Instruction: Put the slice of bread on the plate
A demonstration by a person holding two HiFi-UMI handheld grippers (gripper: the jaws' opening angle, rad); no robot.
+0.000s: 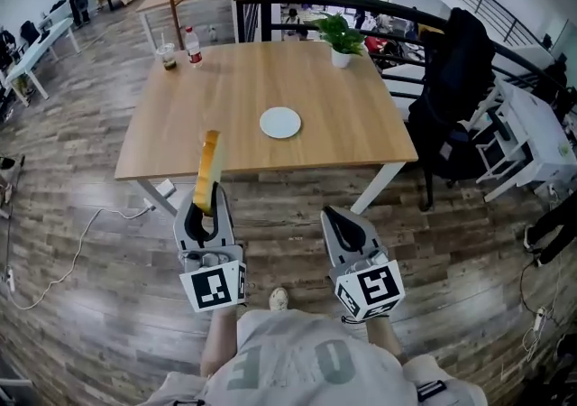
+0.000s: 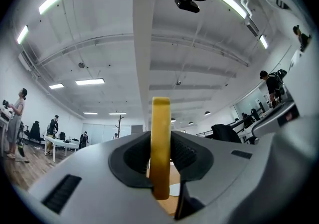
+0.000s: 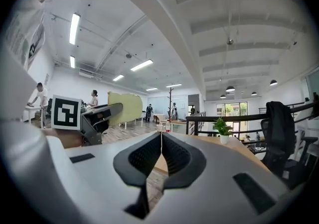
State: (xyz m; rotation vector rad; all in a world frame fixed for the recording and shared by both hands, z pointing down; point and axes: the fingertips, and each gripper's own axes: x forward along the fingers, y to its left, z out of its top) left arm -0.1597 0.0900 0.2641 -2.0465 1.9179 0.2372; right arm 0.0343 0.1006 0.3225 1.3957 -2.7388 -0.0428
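Observation:
A yellow-crusted slice of bread (image 1: 209,170) stands on edge, pinched by my left gripper (image 1: 206,203) above the floor, just short of the wooden table's (image 1: 225,97) near edge. In the left gripper view the slice (image 2: 160,143) is edge-on, with both pads pressing its sides. A small white plate (image 1: 280,122), with nothing on it, lies near the table's middle, ahead and to the right of the bread. My right gripper (image 1: 339,213) is beside the left one, shut, with nothing held; its tips meet (image 3: 161,136). In its view the bread (image 3: 124,107) shows at left.
A potted plant (image 1: 341,39) stands at the table's far edge, a bottle (image 1: 193,46) and a cup (image 1: 168,56) at its far left corner. A black chair with a jacket (image 1: 455,97) stands to the right. A black railing (image 1: 361,7) runs behind. Cables (image 1: 86,233) lie on the floor.

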